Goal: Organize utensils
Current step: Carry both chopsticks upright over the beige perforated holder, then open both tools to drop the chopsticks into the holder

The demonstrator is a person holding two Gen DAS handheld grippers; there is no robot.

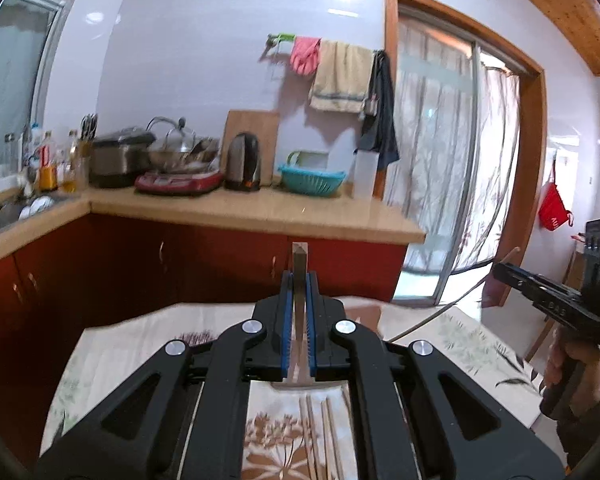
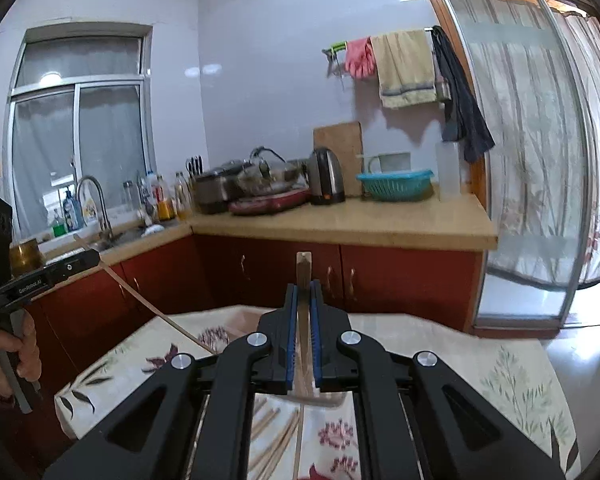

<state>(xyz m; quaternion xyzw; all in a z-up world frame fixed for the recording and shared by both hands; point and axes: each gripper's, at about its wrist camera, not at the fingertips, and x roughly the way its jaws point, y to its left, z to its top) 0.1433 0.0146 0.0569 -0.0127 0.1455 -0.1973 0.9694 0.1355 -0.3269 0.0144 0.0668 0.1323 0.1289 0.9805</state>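
My left gripper [image 1: 300, 280] is shut on a wooden chopstick [image 1: 300, 256] whose squared end sticks out past the blue pads. The same gripper shows at the left of the right wrist view [image 2: 94, 257], its chopstick [image 2: 148, 306] slanting down toward the table. My right gripper [image 2: 304, 290] is shut on another wooden chopstick [image 2: 303, 266]. It also shows at the right of the left wrist view [image 1: 498, 268], chopstick [image 1: 440, 312] trailing down. Several loose chopsticks [image 2: 276, 436] lie on the floral tablecloth [image 2: 480, 364] below both grippers, also in the left view [image 1: 320, 436].
A kitchen counter [image 1: 260, 208] over red cabinets runs behind the table, holding a kettle [image 1: 244, 164], a teal basket [image 1: 312, 178], a rice cooker, pots and bottles. A sink with tap [image 2: 94, 200] is at the left. A curtained sliding door [image 2: 540, 160] is at the right.
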